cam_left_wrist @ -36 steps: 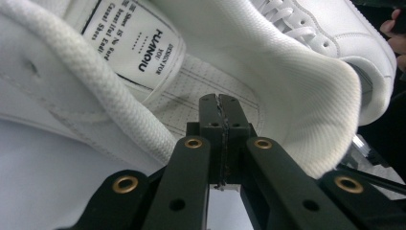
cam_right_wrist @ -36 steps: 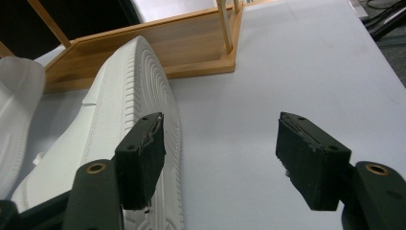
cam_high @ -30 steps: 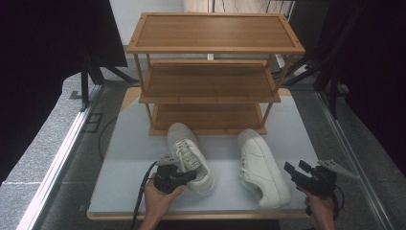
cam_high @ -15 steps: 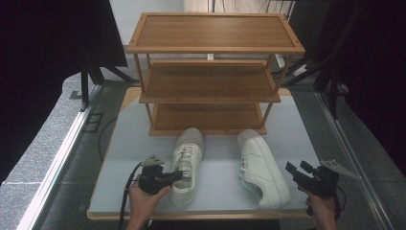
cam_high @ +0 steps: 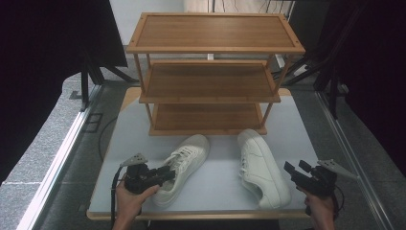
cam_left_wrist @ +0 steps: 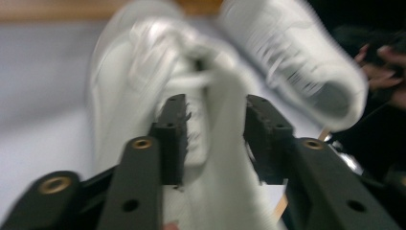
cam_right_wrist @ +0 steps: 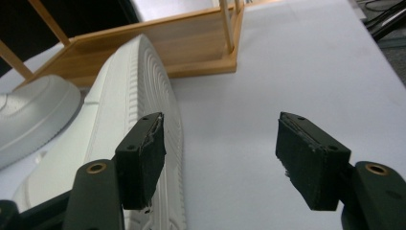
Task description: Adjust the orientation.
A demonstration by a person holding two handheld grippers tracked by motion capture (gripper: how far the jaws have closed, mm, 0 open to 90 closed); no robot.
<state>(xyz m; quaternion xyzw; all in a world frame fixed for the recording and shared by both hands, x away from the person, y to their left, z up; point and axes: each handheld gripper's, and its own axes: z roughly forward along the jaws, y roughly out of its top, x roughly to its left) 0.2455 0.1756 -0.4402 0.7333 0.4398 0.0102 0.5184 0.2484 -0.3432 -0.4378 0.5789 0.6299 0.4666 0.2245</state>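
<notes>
At the table's (cam_high: 215, 201) near left we see the left gripper (cam_high: 165, 173), jaws just opened partway around the left white shoe's (cam_high: 184, 165) heel collar without pressing, the right white shoe (cam_high: 261, 167) beside it, and the right gripper (cam_high: 294, 168) wide open, empty.

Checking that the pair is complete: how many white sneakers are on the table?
2. The left sneaker lies angled in front of the wooden rack, by the left gripper. The right sneaker lies beside it, near the right gripper. The rack's shelves look empty.
</notes>
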